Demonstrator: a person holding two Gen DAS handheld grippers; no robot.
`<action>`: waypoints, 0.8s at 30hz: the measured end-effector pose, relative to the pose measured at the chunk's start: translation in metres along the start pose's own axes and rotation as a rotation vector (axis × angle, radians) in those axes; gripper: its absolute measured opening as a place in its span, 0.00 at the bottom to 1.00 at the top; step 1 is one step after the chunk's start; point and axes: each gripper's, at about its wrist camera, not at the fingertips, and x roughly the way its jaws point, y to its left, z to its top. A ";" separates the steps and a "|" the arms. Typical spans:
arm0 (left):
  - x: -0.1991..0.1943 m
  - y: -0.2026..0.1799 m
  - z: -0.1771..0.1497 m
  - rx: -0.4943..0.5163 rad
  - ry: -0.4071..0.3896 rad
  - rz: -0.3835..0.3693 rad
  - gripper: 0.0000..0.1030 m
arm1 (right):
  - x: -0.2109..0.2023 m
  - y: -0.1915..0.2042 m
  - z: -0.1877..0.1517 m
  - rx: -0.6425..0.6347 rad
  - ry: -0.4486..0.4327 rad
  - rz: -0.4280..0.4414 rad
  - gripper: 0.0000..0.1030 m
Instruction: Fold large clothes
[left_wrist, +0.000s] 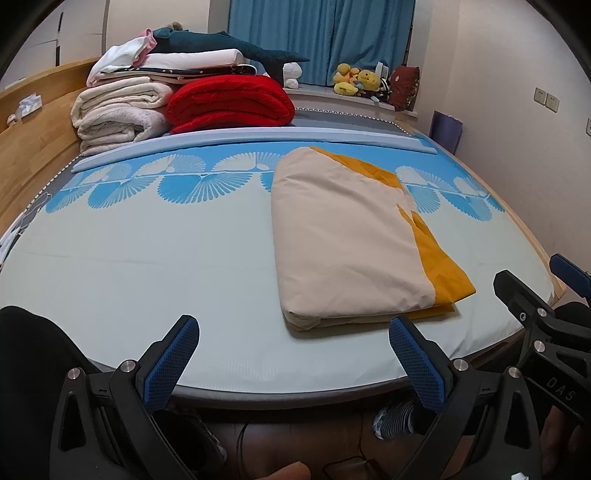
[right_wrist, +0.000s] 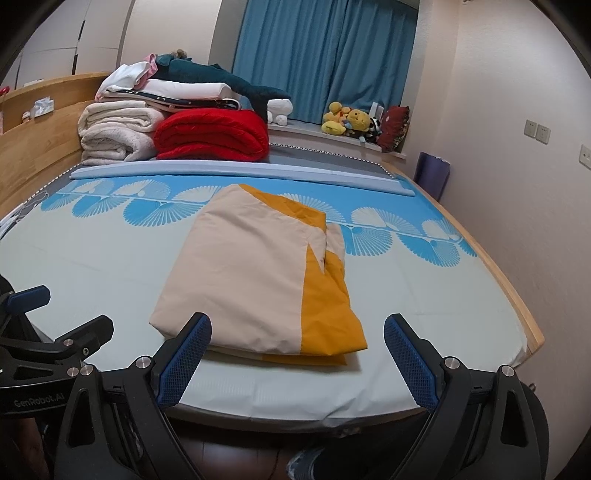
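Right wrist view puts the folded cloth squarely ahead: a cream and mustard-yellow piece lying flat on the bed, toward the near edge, already brought down to a thick rectangle with its layered edges facing the camera. It looks finished or close to it, judging by the neat stack of layers and the smooth top. It sits on open sheet, away from everything else, which leaves room to work around it.

Both tools hang back at the foot of the bed, touching nothing. The right gripper has its jaws spread wide, empty, lined up with the cloth's near edge. The left gripper is likewise wide and empty, with the cloth off to its right side. That stand-off suggests a pause between folds, or a release.

Farther back, a red blanket and pale blankets are stacked by the headboard, probably put aside to keep the working area free. Stuffed toys sit on the windowsill below blue curtains.
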 end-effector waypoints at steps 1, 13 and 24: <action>0.000 0.001 0.000 0.002 0.000 -0.001 0.99 | 0.000 0.000 0.000 0.000 0.000 0.000 0.92; 0.002 0.002 0.000 0.012 -0.002 -0.003 0.99 | 0.001 0.000 0.000 0.000 0.001 0.000 0.92; 0.002 0.001 0.000 0.015 -0.004 -0.003 0.99 | 0.001 -0.001 0.000 0.001 0.000 0.001 0.92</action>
